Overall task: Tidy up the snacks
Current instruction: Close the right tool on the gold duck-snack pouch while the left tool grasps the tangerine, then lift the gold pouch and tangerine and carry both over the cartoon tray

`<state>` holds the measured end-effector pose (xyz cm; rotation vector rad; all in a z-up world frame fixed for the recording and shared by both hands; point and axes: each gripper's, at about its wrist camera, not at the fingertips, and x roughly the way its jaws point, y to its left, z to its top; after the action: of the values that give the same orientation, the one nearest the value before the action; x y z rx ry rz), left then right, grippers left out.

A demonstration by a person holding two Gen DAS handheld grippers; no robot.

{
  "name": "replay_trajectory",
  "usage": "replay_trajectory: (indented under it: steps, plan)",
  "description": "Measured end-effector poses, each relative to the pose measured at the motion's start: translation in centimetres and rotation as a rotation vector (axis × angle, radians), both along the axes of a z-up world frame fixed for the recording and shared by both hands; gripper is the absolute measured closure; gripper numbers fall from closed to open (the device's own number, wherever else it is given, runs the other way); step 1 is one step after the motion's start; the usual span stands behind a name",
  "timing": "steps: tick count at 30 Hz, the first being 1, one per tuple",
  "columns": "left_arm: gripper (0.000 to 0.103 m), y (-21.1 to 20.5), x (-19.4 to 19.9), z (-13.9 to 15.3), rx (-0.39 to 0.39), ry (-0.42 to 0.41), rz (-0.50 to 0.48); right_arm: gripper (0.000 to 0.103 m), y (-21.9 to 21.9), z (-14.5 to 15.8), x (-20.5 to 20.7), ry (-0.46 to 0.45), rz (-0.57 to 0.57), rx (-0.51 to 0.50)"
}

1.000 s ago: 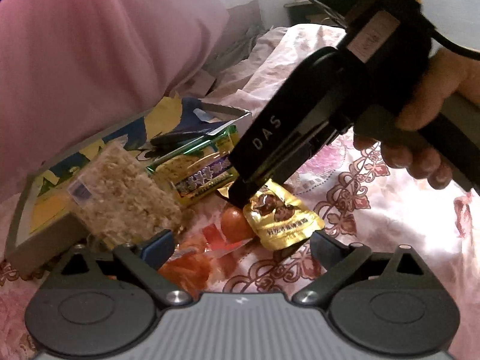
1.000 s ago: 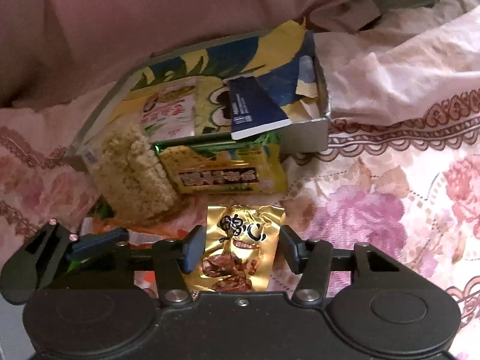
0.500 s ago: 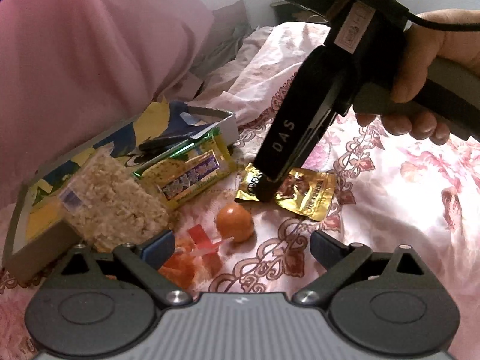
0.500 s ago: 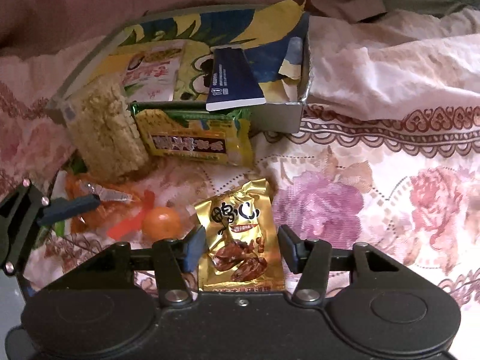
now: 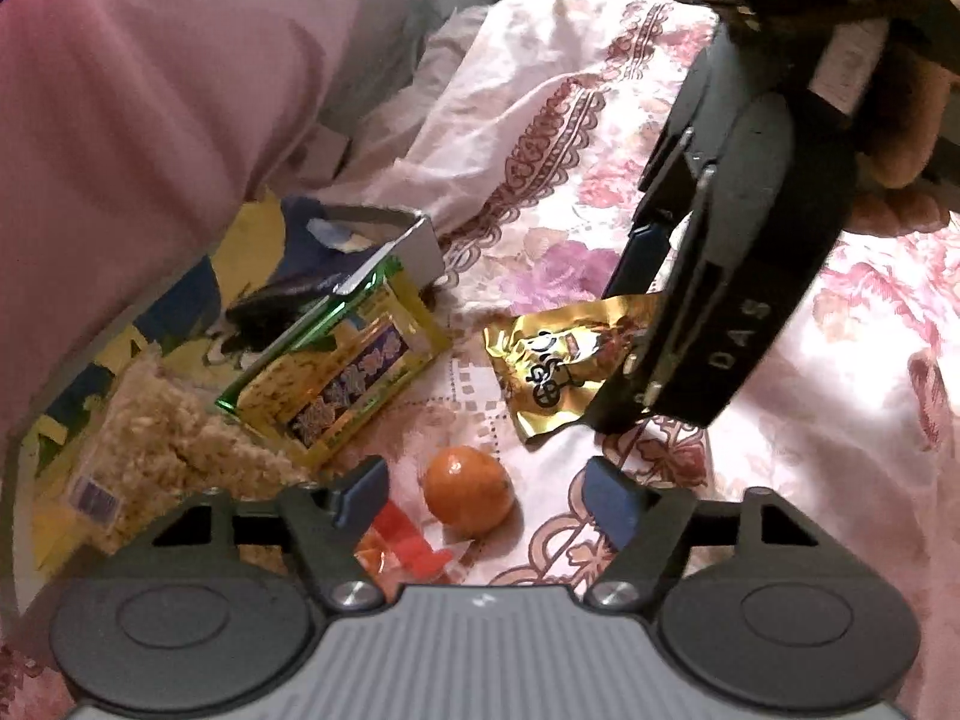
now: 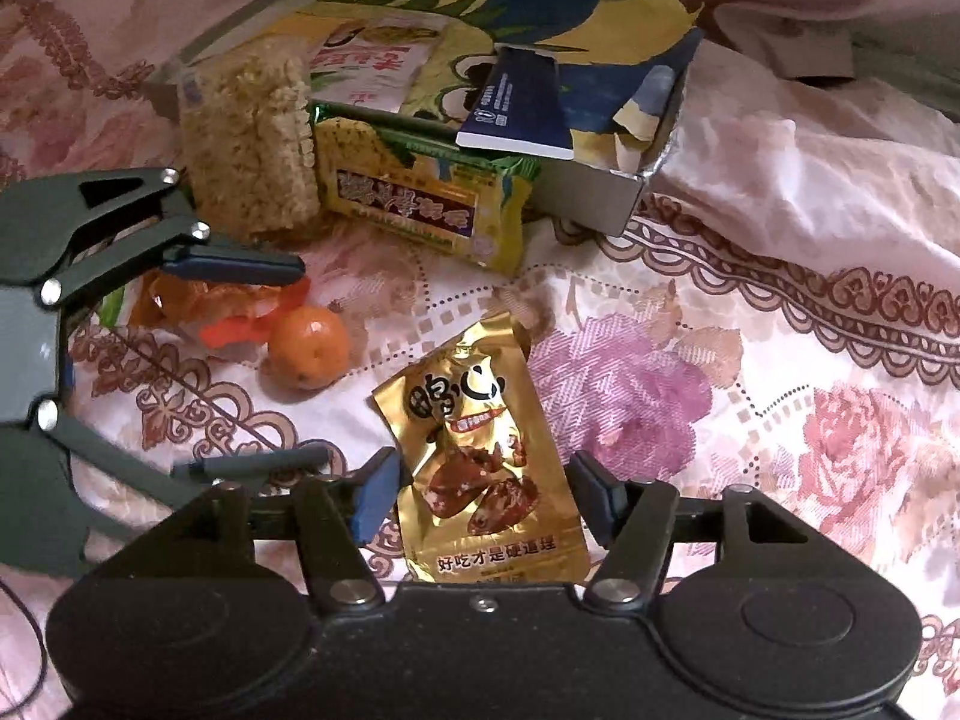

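A gold snack pouch (image 6: 480, 450) lies flat on the floral bedsheet between the open fingers of my right gripper (image 6: 483, 501); it also shows in the left wrist view (image 5: 561, 369). My left gripper (image 5: 486, 489) is open and empty around a small orange (image 5: 469, 497), which also shows in the right wrist view (image 6: 307, 355). A yellow-green cracker pack (image 6: 420, 204) and a rice crisp bar (image 6: 249, 141) lean on the yellow-blue box (image 6: 600, 201). An orange wrapper (image 6: 204, 306) lies under the left gripper.
A dark blue card (image 6: 519, 105) and a white-pink packet (image 6: 372, 72) lie in the box. Pink bedding (image 5: 150, 90) rises behind the box. Crumpled pale cloth (image 6: 810, 198) lies right of the box.
My right gripper has drawn back and to the right, and the gold pouch has slid with it away from the cracker pack. My left gripper has come closer to the orange.
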<state>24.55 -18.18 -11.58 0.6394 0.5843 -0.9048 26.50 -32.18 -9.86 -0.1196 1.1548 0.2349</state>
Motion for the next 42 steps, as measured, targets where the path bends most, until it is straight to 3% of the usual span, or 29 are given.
replay_trajectory:
  steps: [7,11,16,18,21,28,35,42]
  plan:
    - [0.055,0.6,2.5,-0.3,-0.027,0.156,0.091,0.036,0.5,0.0,-0.3,-0.009,0.055,-0.05]
    - [0.067,-0.1,2.9,-0.2,-0.029,0.181,0.147,0.036,0.7,-0.3,-0.4,-0.017,0.051,-0.052]
    - [0.068,-0.3,2.9,0.1,-0.044,0.213,0.242,0.042,0.0,0.1,-1.1,-0.04,0.018,-0.014]
    - [0.068,-0.2,2.7,0.3,-0.048,0.217,0.283,0.052,-0.4,0.4,-1.3,-0.051,-0.004,0.016]
    - [0.068,0.2,2.4,1.1,-0.069,0.221,0.35,0.058,-0.9,0.9,-1.5,-0.07,-0.035,0.056]
    - [0.068,1.2,1.1,3.9,-0.152,0.227,0.454,0.06,-2.8,1.2,-1.8,-0.112,-0.17,0.134]
    - [0.068,1.4,-0.3,6.0,-0.211,0.234,0.504,0.062,-7.4,1.4,-2.5,-0.104,-0.405,0.403]
    - [0.068,1.7,-0.1,7.9,-0.271,0.228,0.56,0.063,-7.6,4.5,-3.8,-0.228,-0.383,0.484]
